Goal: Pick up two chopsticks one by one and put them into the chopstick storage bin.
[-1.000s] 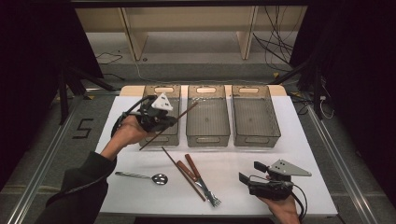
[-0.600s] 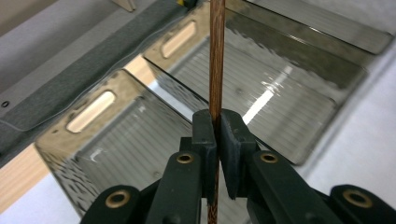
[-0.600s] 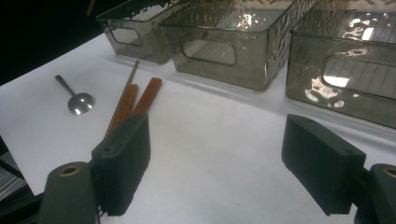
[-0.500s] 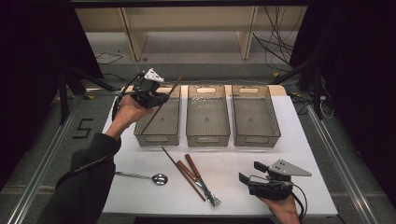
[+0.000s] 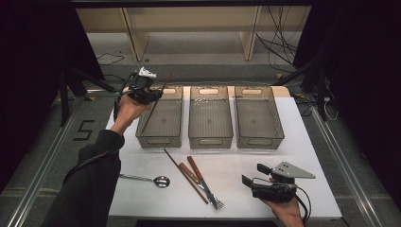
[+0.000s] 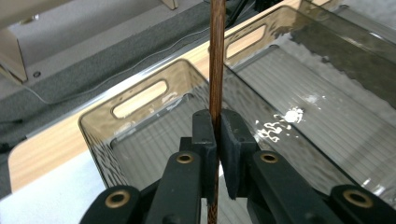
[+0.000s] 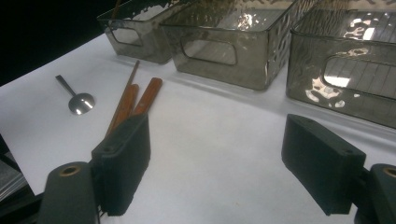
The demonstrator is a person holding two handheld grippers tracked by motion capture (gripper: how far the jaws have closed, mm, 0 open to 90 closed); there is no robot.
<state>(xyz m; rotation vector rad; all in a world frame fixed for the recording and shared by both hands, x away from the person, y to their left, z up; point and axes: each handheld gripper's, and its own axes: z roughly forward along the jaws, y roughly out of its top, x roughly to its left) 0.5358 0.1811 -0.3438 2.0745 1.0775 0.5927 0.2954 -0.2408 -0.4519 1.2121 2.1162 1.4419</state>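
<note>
My left gripper (image 5: 152, 96) is raised over the far left corner of the left clear bin (image 5: 159, 138), shut on a thin brown chopstick (image 5: 150, 111). The stick slants, its upper end past the bin's far rim and its lower end over the bin's inside. In the left gripper view the pads (image 6: 204, 135) pinch the chopstick (image 6: 216, 60) above the bin's ribbed floor (image 6: 159, 135). My right gripper (image 5: 254, 174) rests at the table's near right, open, with bare white table between its fingers (image 7: 224, 144).
A middle bin (image 5: 210, 140) and a right bin (image 5: 259, 141) stand beside the left one. In front of them lie a second chopstick (image 5: 185, 176), two wood-handled utensils (image 5: 198, 174) and a spoon (image 5: 147, 179). Cables trail on the floor beyond the table.
My left hand carried the chopstick from over the left bin's near half toward its far left corner. The right gripper stayed put.
</note>
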